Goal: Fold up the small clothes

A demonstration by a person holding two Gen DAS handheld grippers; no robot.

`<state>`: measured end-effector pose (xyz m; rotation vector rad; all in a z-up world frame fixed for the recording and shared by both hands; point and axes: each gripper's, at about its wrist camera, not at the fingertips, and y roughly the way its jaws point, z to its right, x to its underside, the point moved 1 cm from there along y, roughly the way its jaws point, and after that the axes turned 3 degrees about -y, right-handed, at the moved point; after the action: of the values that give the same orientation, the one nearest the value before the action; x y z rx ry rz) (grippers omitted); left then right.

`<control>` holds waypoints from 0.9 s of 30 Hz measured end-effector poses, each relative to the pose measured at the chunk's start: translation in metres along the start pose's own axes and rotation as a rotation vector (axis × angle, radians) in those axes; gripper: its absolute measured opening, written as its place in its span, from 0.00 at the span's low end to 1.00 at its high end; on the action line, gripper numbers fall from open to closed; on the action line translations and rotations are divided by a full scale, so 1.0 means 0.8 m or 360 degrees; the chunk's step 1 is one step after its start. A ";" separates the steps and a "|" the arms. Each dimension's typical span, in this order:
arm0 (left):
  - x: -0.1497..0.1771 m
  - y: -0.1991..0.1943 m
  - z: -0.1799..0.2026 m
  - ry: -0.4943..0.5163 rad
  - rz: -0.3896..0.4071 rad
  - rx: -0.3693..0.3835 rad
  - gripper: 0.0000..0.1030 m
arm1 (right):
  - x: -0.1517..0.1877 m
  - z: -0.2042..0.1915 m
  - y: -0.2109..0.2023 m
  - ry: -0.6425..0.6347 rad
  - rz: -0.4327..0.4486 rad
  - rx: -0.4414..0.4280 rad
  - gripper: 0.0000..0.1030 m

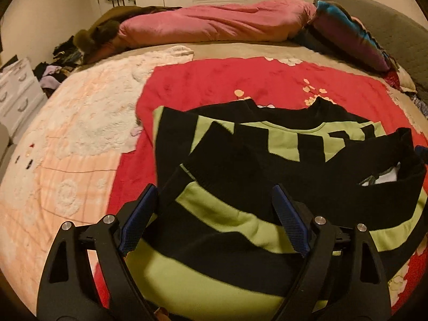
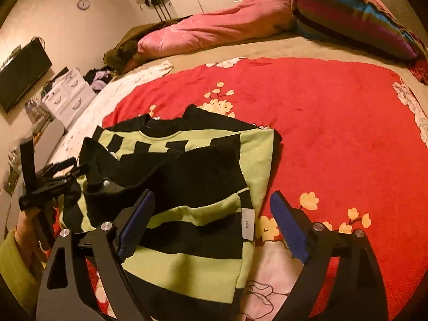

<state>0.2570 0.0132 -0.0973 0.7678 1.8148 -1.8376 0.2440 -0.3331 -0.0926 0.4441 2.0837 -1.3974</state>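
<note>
Both claws, left [image 1: 214,222] & right [image 2: 211,227], wide open, holding nothing, over striped sweater [image 2: 187,176] on red blanket [image 2: 334,123].

Red floral blanket [image 2: 334,139] spread across the bed, a peach quilt [image 1: 67,147] just beside it. Pink duvet [image 1: 214,24] bunched along the far edge, striped pillow [image 2: 347,16] touching it. White drawers [image 2: 69,93] and wall clock [image 2: 83,4] beyond.

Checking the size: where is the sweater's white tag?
In the right wrist view, the white tag sits on the striped sweater's right edge, beside the red floral blanket.
</note>
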 end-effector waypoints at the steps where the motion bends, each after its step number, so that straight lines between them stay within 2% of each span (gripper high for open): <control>1: -0.001 0.001 0.000 -0.0006 0.0003 0.0020 0.75 | -0.001 -0.001 0.003 -0.0014 -0.0010 0.0013 0.84; 3: -0.002 0.003 0.000 -0.0005 0.0002 0.0025 0.53 | -0.003 0.000 0.007 -0.0022 -0.0018 0.0024 0.84; 4: -0.002 0.003 0.000 -0.0005 0.0006 0.0008 0.37 | -0.005 0.000 0.011 -0.0020 -0.0027 0.0026 0.84; 5: 0.000 0.003 -0.003 -0.0025 0.0005 0.0021 0.28 | -0.007 -0.001 0.014 -0.0023 -0.0033 0.0022 0.84; 6: 0.000 0.003 -0.005 -0.0051 0.0014 0.0039 0.23 | -0.008 -0.002 0.017 -0.0029 -0.0039 0.0024 0.84; 7: 0.001 -0.001 -0.009 -0.0079 0.0038 0.0054 0.09 | -0.010 -0.003 0.021 -0.0038 -0.0050 0.0037 0.84; 8: 0.003 -0.006 -0.014 -0.0104 0.0072 0.0050 0.04 | -0.011 -0.003 0.025 -0.0045 -0.0054 0.0042 0.84; 10: 0.000 -0.022 -0.028 -0.0188 0.0160 0.0076 0.04 | -0.012 -0.003 0.031 -0.0043 -0.0059 0.0053 0.83; 11: -0.002 -0.033 -0.039 -0.0272 0.0218 0.0121 0.04 | -0.012 -0.001 0.033 -0.0034 -0.0065 0.0056 0.72; 12: -0.005 -0.040 -0.047 -0.0342 0.0264 0.0153 0.04 | -0.011 0.000 0.035 -0.0022 -0.0073 0.0049 0.51; 14: -0.008 -0.051 -0.064 -0.0467 0.0339 0.0201 0.04 | -0.010 0.006 0.040 0.0035 -0.0078 0.0031 0.37; 16: -0.007 -0.042 -0.066 -0.0494 0.0308 0.0198 0.05 | -0.008 0.012 0.041 0.0102 -0.0054 0.0022 0.33; 18: -0.002 -0.026 -0.058 -0.0447 0.0254 0.0162 0.09 | -0.007 0.018 0.040 0.0158 -0.0036 0.0015 0.32; 22: 0.000 -0.014 -0.053 -0.0429 0.0233 0.0173 0.34 | -0.004 0.021 0.037 0.0199 -0.0016 0.0007 0.29; 24: 0.002 -0.014 -0.053 -0.0419 0.0226 0.0181 0.34 | -0.003 0.021 0.032 0.0198 0.0012 0.0008 0.26; 25: 0.003 -0.011 -0.050 -0.0406 0.0212 0.0165 0.24 | -0.003 0.021 0.027 0.0198 0.0039 0.0002 0.25; 26: 0.003 -0.010 -0.049 -0.0397 0.0207 0.0161 0.07 | -0.004 0.020 0.023 0.0198 0.0056 0.0001 0.24; 27: 0.005 -0.011 -0.047 -0.0375 0.0208 0.0144 0.05 | -0.005 0.019 0.019 0.0198 0.0077 -0.0001 0.24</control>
<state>0.2513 0.0512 -0.0923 0.6543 1.5085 -1.8495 0.2599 -0.3406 -0.1050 0.5909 2.1564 -1.3726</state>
